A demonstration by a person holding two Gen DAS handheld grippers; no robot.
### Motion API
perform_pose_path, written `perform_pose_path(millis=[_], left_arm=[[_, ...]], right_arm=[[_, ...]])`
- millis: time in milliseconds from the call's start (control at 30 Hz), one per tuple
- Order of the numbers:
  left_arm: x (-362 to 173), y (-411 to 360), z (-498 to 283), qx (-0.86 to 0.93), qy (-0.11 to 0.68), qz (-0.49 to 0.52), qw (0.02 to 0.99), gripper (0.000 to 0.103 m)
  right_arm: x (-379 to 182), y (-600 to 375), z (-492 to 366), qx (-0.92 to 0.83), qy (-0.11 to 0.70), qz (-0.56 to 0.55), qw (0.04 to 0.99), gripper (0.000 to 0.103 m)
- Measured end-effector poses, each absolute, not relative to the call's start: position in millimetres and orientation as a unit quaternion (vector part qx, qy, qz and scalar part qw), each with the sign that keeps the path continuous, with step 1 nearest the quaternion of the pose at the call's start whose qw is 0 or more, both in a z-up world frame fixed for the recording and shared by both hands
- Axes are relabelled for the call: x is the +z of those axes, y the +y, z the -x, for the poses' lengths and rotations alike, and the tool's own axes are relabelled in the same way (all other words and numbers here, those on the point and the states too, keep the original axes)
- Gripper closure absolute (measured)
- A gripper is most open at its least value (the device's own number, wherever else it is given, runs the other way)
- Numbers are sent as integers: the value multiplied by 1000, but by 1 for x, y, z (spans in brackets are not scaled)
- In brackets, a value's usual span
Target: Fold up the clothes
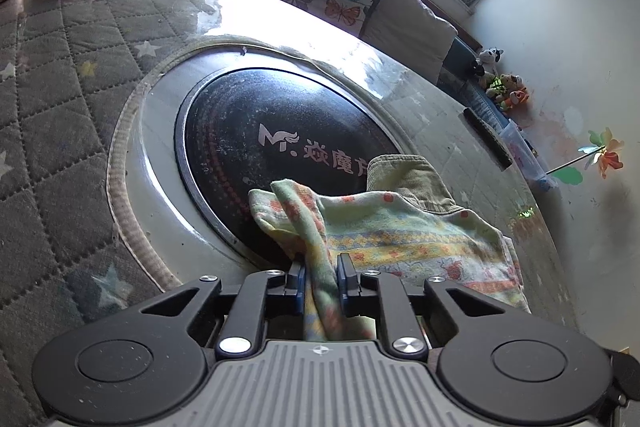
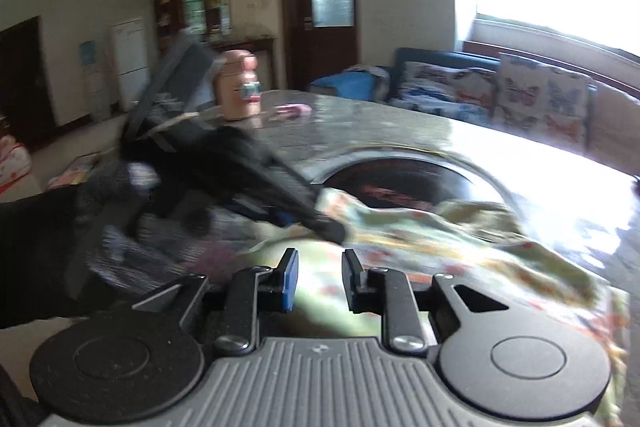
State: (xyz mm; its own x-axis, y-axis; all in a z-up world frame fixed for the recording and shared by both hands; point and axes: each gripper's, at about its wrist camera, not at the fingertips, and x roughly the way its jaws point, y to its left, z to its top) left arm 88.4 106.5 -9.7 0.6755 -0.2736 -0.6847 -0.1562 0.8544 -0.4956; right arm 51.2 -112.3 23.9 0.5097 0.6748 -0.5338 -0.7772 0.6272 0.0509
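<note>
Cloth is the whole matter here: a small printed garment [image 1: 404,239], pale green and yellow with orange motifs, lies rumpled on the round bench [image 1: 72,99], draped partly over the dark glass hob [image 1: 280,155] set in the middle. A piece of olive corduroy [image 1: 408,183] shows under or behind its far edge; whether that is part of the same garment or another, I cannot tell

The left tool [image 1: 321,273] has a bunched fold of the printed cloth pinched between its blue pads, jaws nearly together, the cloth running back between the fingers toward the camera. In the right wrist view the left tool [image 2: 320,223] shows as a dark blurred shape in a gloved hand [image 2: 132,219], its tip down on the near edge of the garment [image 2: 460,247]. The right tool [image 2: 320,281] hangs over the cloth with its jaws a narrow gap apart and nothing clamped between them

The fabric looks thin, soft and light; it should sag and slide rather than hold a crease, and slip easily on the glossy bench cover. A single pinched fold will likely let the rest trail. Best hold is probably at hems or corners, one per tool, so the piece can be drawn flat before folding
</note>
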Motion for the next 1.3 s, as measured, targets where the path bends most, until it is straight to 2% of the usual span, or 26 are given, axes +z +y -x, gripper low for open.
perform_pose_path(millis=[300,400,467,700,1000,1033,1100,1167,1300], left_arm=[[-10,105,-89,-33,403,262,877,86],[-10,104,-91,-33,404,257,878,86],[-10,103,-92,-32,404,253,878,85],[-10,101,-95,-33,406,242,881,85],[-10,99,-100,-32,408,230,883,83],[-10,99,-100,-32,408,228,884,83],[-10,99,-102,-31,408,226,884,84],[-9,98,-102,-30,407,223,885,85],[-3,92,-103,-31,402,204,892,91]], right_arm=[[8,-188,-109,251,296,57,920,78],[-4,-212,-133,201,304,39,930,68],[-11,-227,-146,172,310,26,935,68],[-24,-252,-170,143,328,-22,933,58],[-27,-251,-178,138,331,-48,932,57],[-27,-250,-177,141,331,-47,932,58],[-26,-247,-176,149,334,-49,929,71],[-26,-246,-173,155,336,-55,927,89],[-21,-246,-164,156,326,-63,930,95]])
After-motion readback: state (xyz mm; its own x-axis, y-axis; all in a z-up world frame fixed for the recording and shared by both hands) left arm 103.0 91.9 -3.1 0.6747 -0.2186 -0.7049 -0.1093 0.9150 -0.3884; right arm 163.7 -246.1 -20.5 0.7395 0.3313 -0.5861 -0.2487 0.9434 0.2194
